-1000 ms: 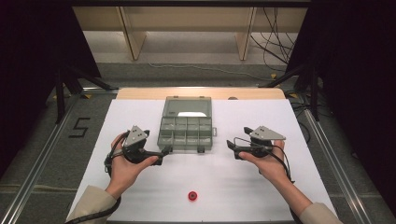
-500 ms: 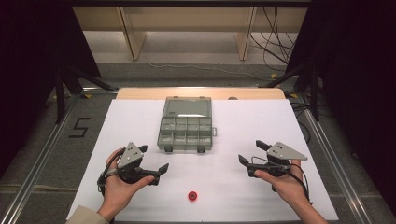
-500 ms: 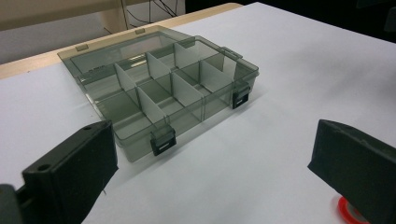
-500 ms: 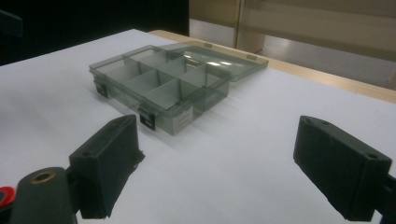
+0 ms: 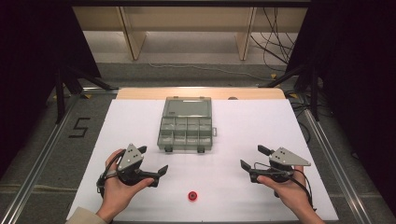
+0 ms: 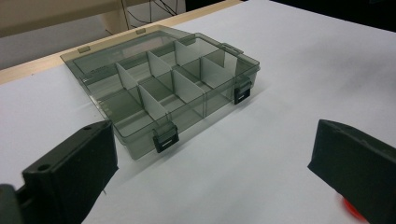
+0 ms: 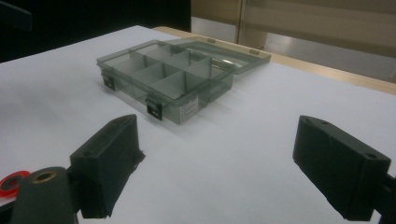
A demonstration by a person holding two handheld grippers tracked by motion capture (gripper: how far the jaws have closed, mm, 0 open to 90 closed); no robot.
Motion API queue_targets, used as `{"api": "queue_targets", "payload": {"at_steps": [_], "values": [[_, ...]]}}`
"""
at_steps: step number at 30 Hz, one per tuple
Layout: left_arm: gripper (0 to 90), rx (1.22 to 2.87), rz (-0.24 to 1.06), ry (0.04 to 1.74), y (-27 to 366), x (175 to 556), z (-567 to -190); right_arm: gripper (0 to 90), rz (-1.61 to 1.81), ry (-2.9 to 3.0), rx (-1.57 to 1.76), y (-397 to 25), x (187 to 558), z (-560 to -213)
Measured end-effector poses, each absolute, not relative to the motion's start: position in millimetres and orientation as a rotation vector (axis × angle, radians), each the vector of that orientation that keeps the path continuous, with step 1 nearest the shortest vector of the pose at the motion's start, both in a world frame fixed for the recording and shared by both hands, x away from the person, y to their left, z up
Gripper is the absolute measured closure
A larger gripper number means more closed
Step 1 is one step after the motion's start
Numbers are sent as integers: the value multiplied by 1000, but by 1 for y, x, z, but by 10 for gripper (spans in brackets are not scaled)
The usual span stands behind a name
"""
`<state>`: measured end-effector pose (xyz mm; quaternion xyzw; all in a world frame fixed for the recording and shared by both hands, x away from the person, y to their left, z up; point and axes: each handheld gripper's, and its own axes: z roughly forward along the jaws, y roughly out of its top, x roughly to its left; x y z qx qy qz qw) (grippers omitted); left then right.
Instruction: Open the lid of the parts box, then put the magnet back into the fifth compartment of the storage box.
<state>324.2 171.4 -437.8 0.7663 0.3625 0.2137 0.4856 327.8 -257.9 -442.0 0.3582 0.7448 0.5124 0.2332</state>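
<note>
Compartments of the organizer box [image 6: 163, 93] read bare in both gripper views, high view adding the red ring [image 5: 192, 195] between released left gripper [image 5: 152, 166] and released right gripper [image 5: 250, 157].

High view looks down from above the table's near side; both gripper views sit low, sharing the compartment box [image 5: 186, 130] upper-left of frame.

table [image 5: 280, 121]: white top, wood far edge | floor [image 5: 42, 140]: grey, marked 5 | wooden shelf [image 5: 187, 18] behind | surroundings dark
</note>
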Motion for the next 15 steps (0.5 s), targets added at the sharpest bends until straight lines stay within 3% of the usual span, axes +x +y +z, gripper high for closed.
{"api": "queue_targets", "payload": {"at_steps": [15], "values": [[5, 1878, 475, 843, 166, 323, -436, 154, 1437, 2042, 930, -259, 324, -438]]}}
